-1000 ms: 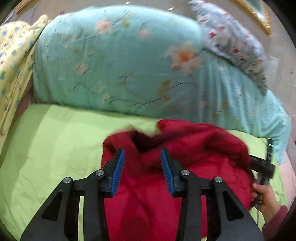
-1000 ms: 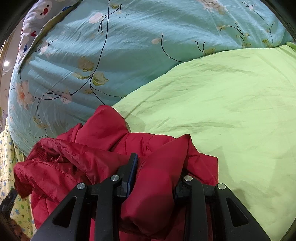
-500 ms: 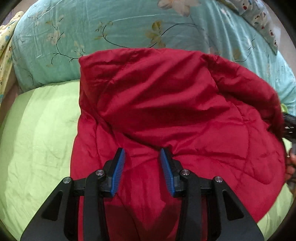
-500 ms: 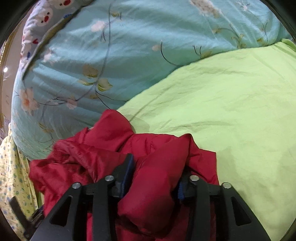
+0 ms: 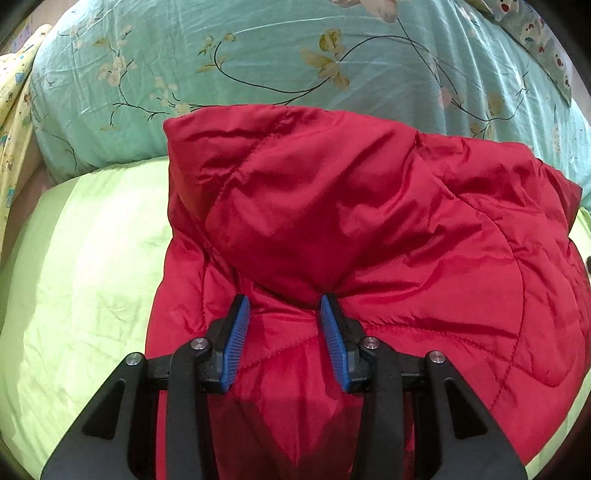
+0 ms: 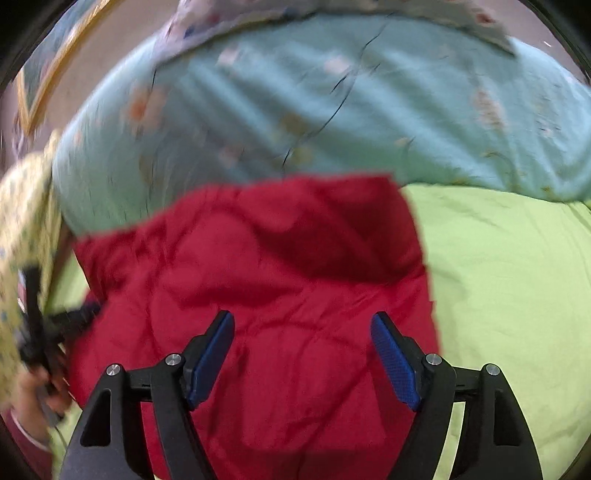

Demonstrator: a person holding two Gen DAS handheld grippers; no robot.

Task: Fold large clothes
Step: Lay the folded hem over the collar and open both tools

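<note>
A red quilted jacket point(image 5: 362, 229) lies folded on the lime-green bed sheet point(image 5: 85, 266), its far edge against the teal floral duvet. My left gripper point(image 5: 284, 310) is open and empty, its blue pads just above the jacket's near part. In the right wrist view the jacket point(image 6: 266, 280) lies flat, and my right gripper point(image 6: 303, 325) is open wide above it, holding nothing. The view is blurred by motion. The left hand-held gripper point(image 6: 40, 325) shows at the far left edge.
A large teal floral duvet point(image 5: 295, 62) is piled behind the jacket. A yellow patterned cloth point(image 5: 14, 107) hangs at the left. A grey patterned pillow point(image 6: 332, 11) lies on top of the duvet. Green sheet point(image 6: 509, 288) stretches right of the jacket.
My right gripper has let go of the bunched jacket, opened wide and pulled back. The jacket's upper part went over onto itself and now lies flat. My left gripper stayed open.
</note>
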